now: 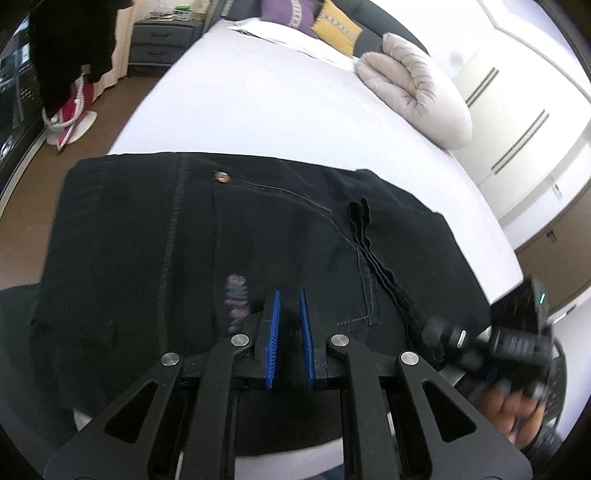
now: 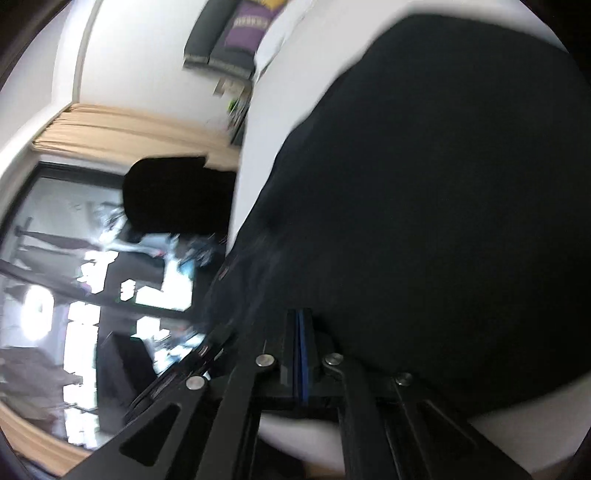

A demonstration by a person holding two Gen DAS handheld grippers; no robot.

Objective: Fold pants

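Observation:
Black pants (image 1: 207, 236) lie folded on the near end of a white bed (image 1: 258, 103), with a copper rivet (image 1: 222, 177), a pocket seam and a dangling belt loop showing. My left gripper (image 1: 289, 295) hovers just over the pants with its blue pads slightly apart and nothing between them. My right gripper (image 2: 300, 314) is tilted sideways, its blue pads pressed together at the pants' edge (image 2: 424, 221); blur hides whether cloth is pinched. The right gripper's body and the hand holding it show at the lower right of the left wrist view (image 1: 517, 347).
A folded beige duvet (image 1: 413, 88) and purple and yellow cushions (image 1: 314, 18) sit at the bed's far end. A nightstand (image 1: 162, 40), a hanging black garment (image 1: 70, 48) and brown floor lie left. White wardrobes (image 1: 524, 122) stand right.

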